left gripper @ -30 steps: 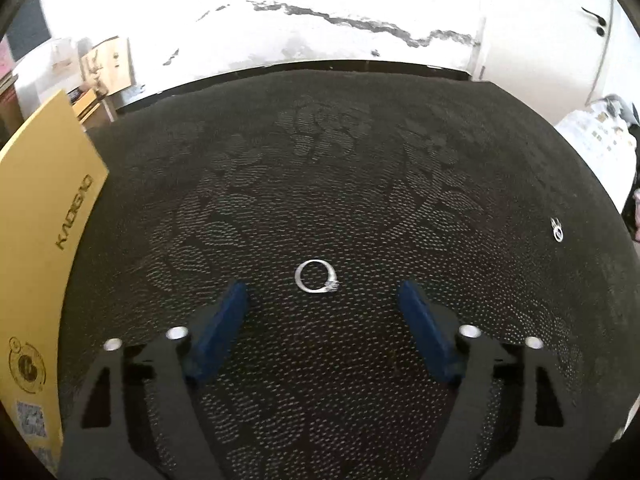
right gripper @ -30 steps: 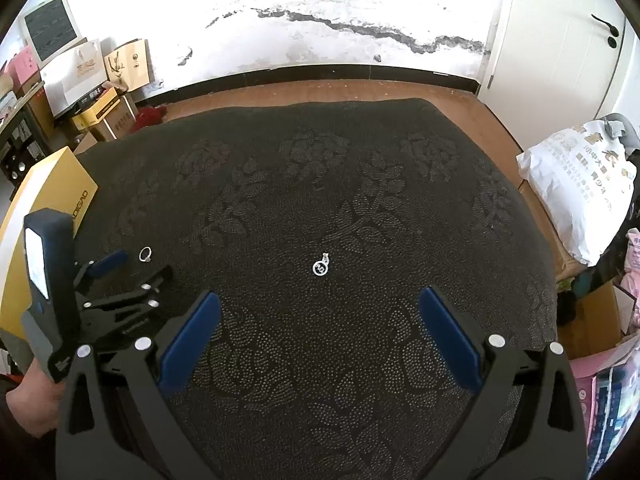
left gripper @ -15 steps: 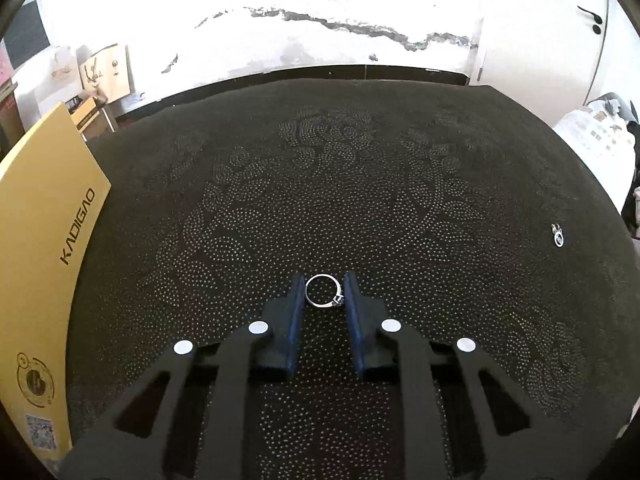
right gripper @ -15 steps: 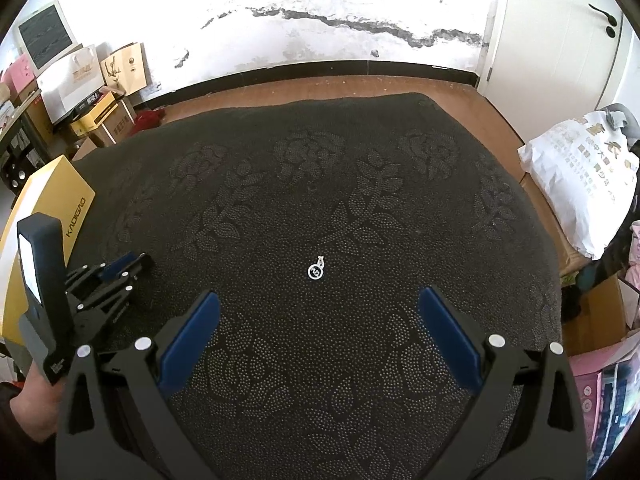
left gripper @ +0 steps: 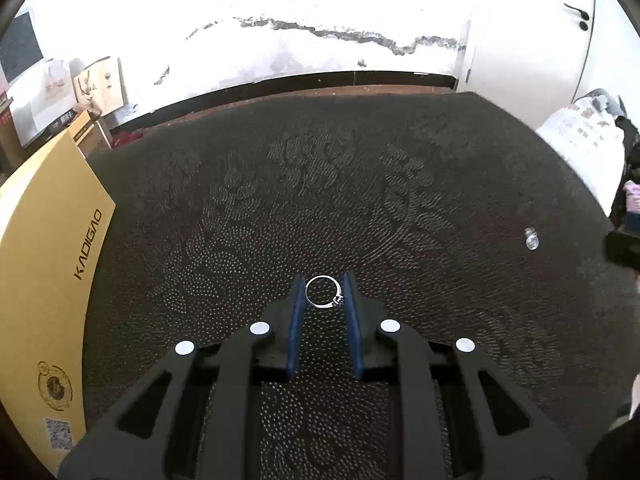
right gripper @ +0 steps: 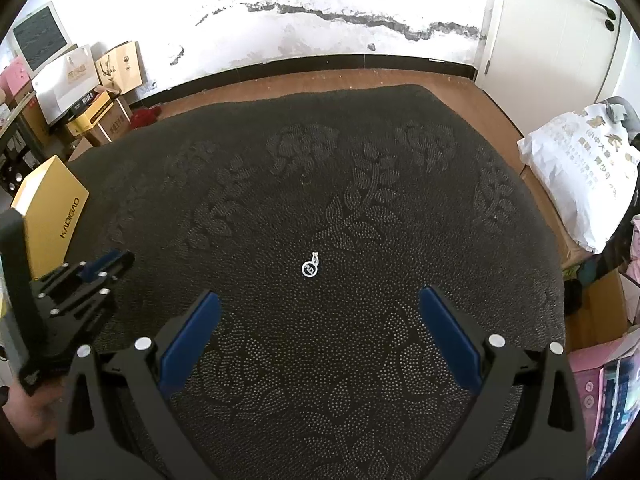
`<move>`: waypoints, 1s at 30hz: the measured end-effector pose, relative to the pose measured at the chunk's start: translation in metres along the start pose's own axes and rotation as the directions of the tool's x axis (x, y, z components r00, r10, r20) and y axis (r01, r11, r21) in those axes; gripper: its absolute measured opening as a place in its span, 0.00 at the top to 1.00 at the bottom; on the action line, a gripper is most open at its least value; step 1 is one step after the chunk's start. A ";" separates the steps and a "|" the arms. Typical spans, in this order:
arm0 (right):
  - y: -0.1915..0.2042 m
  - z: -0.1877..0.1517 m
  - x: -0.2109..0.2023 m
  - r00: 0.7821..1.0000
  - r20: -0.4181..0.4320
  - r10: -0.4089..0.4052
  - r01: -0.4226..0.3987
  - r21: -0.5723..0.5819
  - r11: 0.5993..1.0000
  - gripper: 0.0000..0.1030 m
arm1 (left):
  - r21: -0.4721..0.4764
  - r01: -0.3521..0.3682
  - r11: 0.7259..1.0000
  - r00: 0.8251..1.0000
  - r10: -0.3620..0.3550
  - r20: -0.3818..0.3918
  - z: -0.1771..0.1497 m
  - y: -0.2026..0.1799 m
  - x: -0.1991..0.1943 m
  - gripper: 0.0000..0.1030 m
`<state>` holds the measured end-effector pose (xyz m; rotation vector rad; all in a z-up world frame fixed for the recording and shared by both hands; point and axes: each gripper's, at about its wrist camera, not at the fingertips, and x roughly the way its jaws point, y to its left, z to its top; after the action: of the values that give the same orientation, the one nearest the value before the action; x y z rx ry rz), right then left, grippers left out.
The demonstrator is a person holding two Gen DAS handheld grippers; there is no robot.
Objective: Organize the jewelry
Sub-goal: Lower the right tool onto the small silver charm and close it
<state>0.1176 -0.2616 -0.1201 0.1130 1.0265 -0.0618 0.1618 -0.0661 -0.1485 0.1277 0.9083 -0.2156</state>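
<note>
Left claw (left gripper: 323,286) lifted with ring (left gripper: 324,291), right view hides ring

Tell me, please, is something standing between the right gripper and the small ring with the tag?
Nothing visible does. The right gripper is open, and only bare dark cloth lies between it and the tagged ring. The left gripper is off to the side.
</note>
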 end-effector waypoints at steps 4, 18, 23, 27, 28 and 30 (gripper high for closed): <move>0.001 -0.001 0.019 0.999 -0.048 -0.002 0.002 0.005 1.000 0.06 | 0.000 -0.016 1.000 1.000 0.016 0.000 0.001 0.001 -0.007 0.81; 0.000 0.001 0.091 0.990 -0.118 -0.073 0.074 0.006 0.997 0.06 | -0.003 0.021 1.000 1.000 -0.021 -0.014 0.007 0.010 -0.019 0.81; 0.001 0.000 0.093 0.992 -0.105 -0.075 0.077 0.009 0.997 0.06 | -0.015 0.019 1.000 1.000 -0.019 -0.017 0.006 0.019 -0.021 0.81; 0.003 0.004 0.089 0.994 -0.092 -0.061 0.062 0.000 0.998 0.20 | -0.016 0.014 1.000 1.000 -0.015 -0.020 0.006 0.024 -0.021 0.81; 0.005 0.005 0.089 0.994 -0.093 -0.065 0.065 -0.006 0.998 0.22 | -0.018 0.011 1.000 1.000 -0.011 -0.021 0.005 0.025 -0.020 0.81; 0.005 0.006 0.086 0.994 -0.092 -0.058 0.057 -0.008 0.998 0.26 | -0.019 0.010 1.000 1.000 -0.010 -0.026 0.005 0.025 -0.020 0.81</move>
<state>0.1673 -0.2570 -0.1907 0.0817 1.1223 -0.1071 0.1600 -0.0401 -0.1287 0.1087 0.9367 -0.2149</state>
